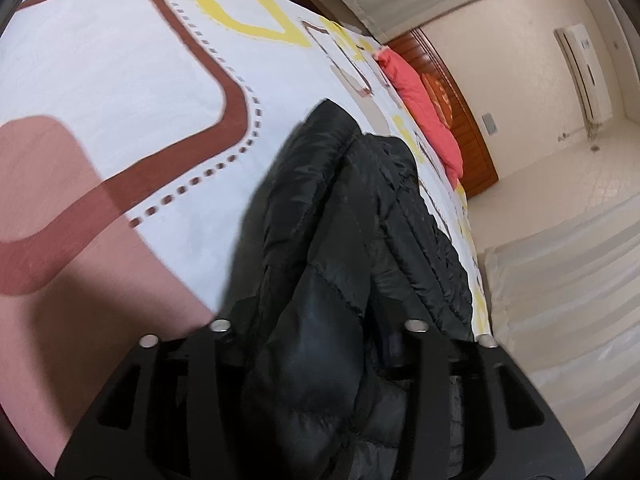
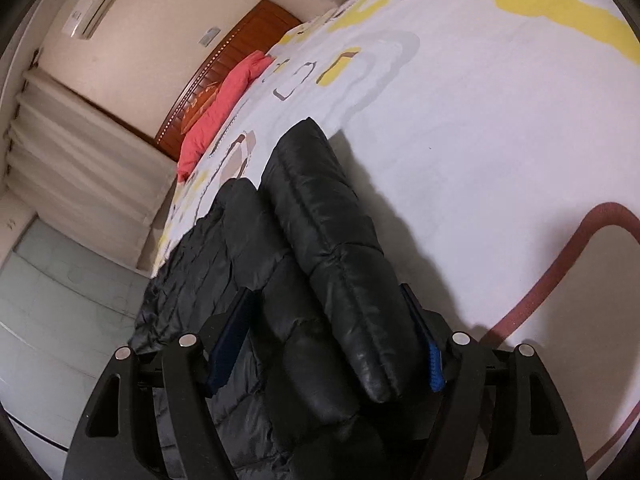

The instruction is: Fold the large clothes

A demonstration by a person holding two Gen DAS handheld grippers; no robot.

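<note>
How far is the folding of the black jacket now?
Partly done: the black puffer jacket lies bunched lengthwise on the bed sheet. In hand: the left gripper and right gripper both clamp it. Left: laying it flat and finishing the fold.

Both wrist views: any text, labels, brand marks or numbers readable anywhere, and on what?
No text can be read in either view.
Air conditioner: small marks on its front, too blurred to read.
Wall plate: too small to tell whether it bears text.
Jacket: no tag or logo shows; both grippers hold it.
Sheet: printed shapes only, no lettering.
</note>
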